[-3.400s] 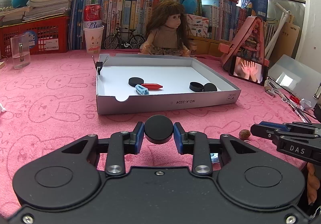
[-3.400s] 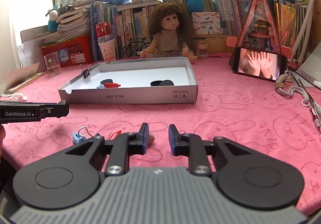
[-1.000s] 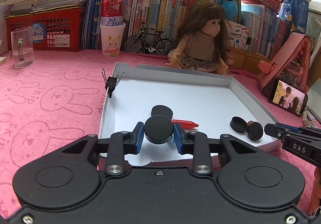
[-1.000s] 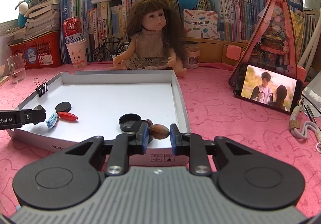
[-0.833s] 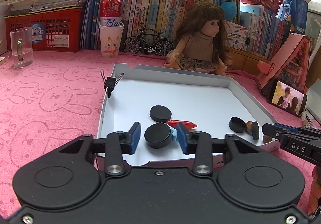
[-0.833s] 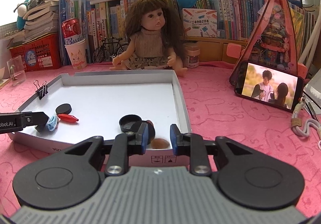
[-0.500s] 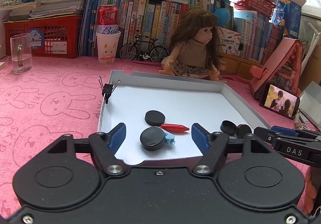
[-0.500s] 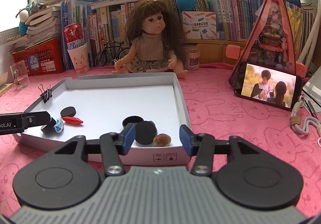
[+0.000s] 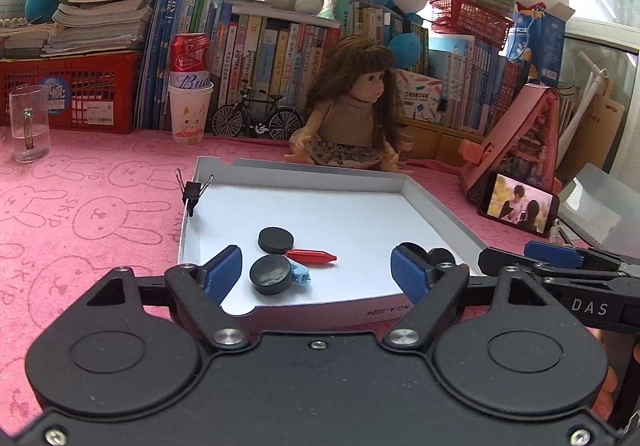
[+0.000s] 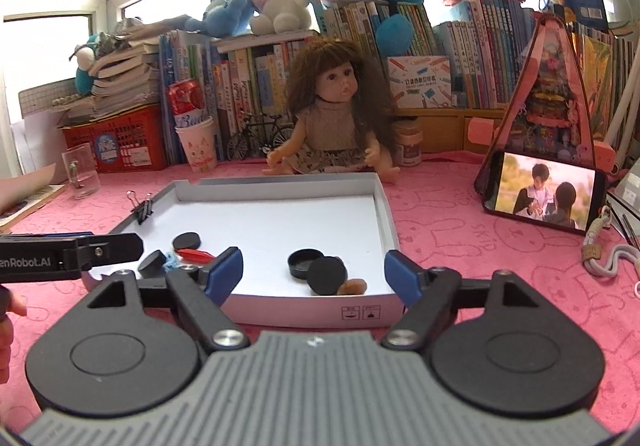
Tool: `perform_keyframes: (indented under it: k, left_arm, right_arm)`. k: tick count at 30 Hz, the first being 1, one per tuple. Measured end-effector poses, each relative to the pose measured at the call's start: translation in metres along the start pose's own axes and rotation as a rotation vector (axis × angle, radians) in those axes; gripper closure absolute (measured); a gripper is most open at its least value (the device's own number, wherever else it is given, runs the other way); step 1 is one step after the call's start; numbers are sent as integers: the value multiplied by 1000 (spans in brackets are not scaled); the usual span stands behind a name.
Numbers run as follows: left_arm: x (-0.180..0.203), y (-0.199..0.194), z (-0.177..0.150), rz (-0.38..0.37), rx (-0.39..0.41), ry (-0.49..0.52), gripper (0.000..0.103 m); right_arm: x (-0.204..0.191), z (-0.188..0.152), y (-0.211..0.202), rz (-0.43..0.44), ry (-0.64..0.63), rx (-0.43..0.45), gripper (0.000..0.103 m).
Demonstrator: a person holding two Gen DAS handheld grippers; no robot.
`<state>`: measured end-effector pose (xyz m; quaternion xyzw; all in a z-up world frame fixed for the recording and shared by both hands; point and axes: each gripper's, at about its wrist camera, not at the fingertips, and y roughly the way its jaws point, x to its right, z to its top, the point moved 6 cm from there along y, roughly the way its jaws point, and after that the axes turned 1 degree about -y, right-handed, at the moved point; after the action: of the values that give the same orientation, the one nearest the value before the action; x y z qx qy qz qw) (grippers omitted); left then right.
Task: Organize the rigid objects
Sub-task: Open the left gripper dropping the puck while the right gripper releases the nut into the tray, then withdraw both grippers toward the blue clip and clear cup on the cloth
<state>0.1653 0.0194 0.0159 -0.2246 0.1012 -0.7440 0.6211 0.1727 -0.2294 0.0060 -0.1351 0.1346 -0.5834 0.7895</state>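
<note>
A shallow white box lid (image 9: 440, 206) (image 10: 384, 206) lies on the pink cloth. In it lie black discs (image 9: 270, 275) (image 9: 276, 240), a red piece (image 9: 312, 256), a blue piece (image 9: 301, 273), a black cap (image 10: 305, 261), another black disc (image 10: 327, 275) and a small brown nut (image 10: 353, 287). My left gripper (image 9: 317, 273) is wide open and empty above the lid's near left edge. My right gripper (image 10: 313, 271) is wide open and empty above the lid's near right corner.
A binder clip (image 9: 193, 191) grips the lid's left wall. A doll (image 9: 356, 118) sits behind the lid. A phone (image 10: 544, 194) leans on a pink stand at the right. A glass mug (image 9: 28, 122), a paper cup (image 9: 190, 114) and books stand at the back.
Both grippers opened and let go: the left dropped its black disc and the right its brown nut into the lid. Both then drew back a little with jaws spread wide.
</note>
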Motion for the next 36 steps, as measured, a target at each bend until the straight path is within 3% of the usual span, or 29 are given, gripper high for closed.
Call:
perform_keyframes:
  k: [12,28,36]
  left_arm:
    - [8,-29,-18,-49,-9,36,19]
    - [24,-62,-70,-97,-92,129,22]
    - [31,-70,-86,-155,-156,111,26]
  right_arm:
    - [-12,-22,-38,32,-84,5,13]
    - [-19,-63,-63,68,-85,-71,13]
    - [-20,-74,-72,94,-91,-100,13]
